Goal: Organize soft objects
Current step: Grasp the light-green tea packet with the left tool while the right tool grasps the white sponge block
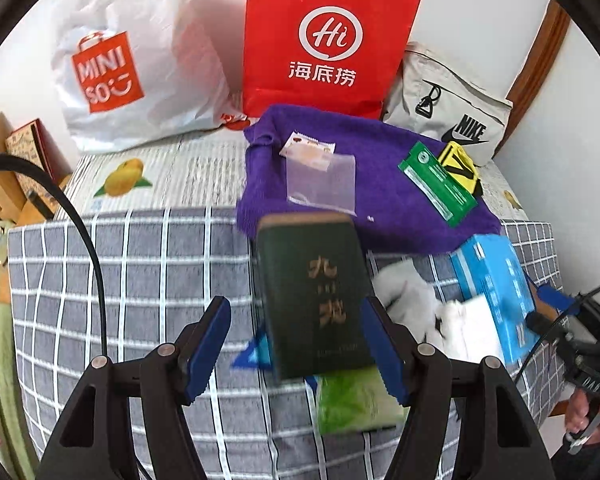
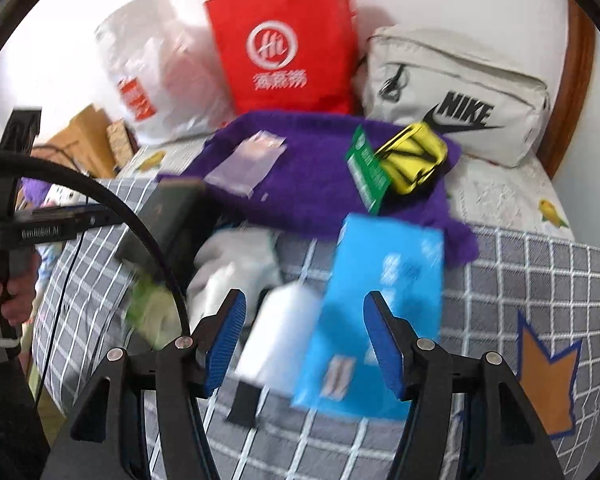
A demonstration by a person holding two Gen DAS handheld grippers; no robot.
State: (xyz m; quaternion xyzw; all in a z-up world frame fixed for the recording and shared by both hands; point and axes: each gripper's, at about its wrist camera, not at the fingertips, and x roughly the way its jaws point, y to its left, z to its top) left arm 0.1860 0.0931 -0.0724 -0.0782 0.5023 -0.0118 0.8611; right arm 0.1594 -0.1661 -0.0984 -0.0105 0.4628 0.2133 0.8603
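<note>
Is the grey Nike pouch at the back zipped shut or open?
Cannot tell for sure. The Nike pouch looks closed, with its zipper pull at one end, but blur hides the seam.

We look from the left claw (image 1: 296,354) steeply down and forward over the bed (image 1: 148,272), close above a dark green packet (image 1: 316,300). From the right claw (image 2: 304,348) we face the same way, further right, over a blue pack (image 2: 376,312). Both views share the purple towel (image 1: 384,184), red bag (image 1: 328,36) and wall
</note>
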